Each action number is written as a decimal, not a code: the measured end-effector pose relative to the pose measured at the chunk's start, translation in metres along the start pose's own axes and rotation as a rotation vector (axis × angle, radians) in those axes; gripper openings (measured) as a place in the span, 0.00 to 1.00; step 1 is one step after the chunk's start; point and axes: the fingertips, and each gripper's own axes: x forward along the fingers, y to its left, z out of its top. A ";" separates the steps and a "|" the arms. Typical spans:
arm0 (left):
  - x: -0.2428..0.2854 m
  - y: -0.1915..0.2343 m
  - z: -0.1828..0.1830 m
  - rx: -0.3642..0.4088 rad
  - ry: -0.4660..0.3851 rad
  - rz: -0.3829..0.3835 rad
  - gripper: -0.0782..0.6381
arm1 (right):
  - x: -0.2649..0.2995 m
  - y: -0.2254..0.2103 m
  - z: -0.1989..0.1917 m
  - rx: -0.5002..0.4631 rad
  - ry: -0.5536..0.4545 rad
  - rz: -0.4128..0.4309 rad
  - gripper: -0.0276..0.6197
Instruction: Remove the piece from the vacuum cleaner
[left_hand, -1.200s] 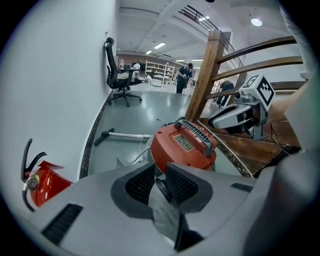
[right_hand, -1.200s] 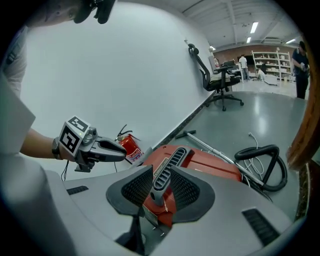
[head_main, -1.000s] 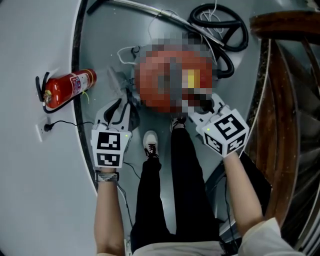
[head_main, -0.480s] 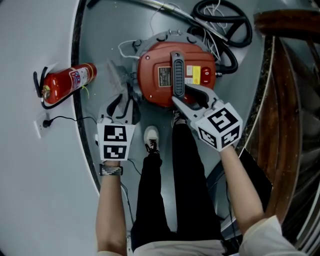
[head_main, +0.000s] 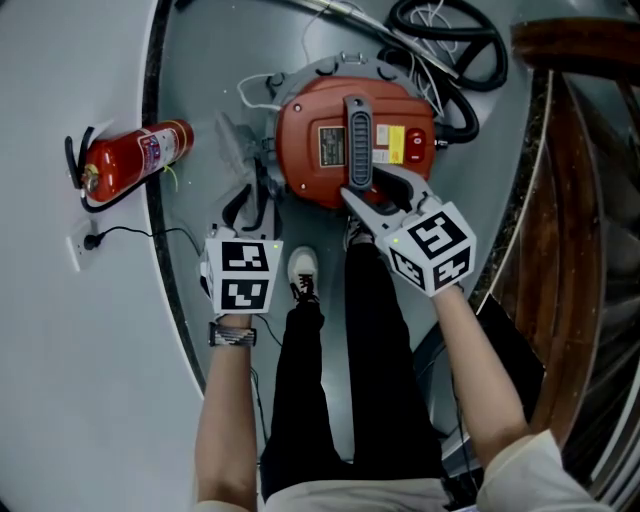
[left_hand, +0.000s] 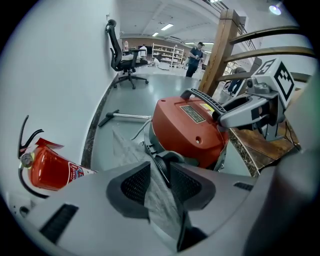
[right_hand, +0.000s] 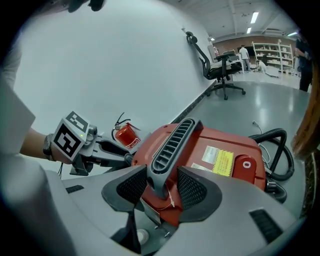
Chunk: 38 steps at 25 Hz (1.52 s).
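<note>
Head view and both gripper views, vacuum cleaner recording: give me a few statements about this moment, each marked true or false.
1. The right gripper has its jaws on either side of the handle on top of the vacuum cleaner. True; the jaws have just been opening and are not clamped on it.
2. The fire extinguisher stands upright on the cleaner. False: it lies on its side on the floor by the wall.
3. The left gripper is shut on the hose. False: its jaws have just been opening and stand apart around a black latch at the cleaner's side. The hose is on the cleaner's far side.
4. A yellow label sits on the cleaner's red top. True.
</note>
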 end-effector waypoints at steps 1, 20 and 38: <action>0.001 0.000 -0.001 -0.002 0.005 0.005 0.28 | 0.000 0.000 0.000 -0.009 -0.004 -0.001 0.33; 0.006 0.021 -0.011 -0.055 -0.015 0.067 0.17 | 0.002 0.002 0.001 -0.051 -0.009 0.021 0.33; 0.004 0.026 -0.013 -0.043 -0.041 0.112 0.16 | 0.002 0.002 0.001 -0.048 -0.029 0.020 0.33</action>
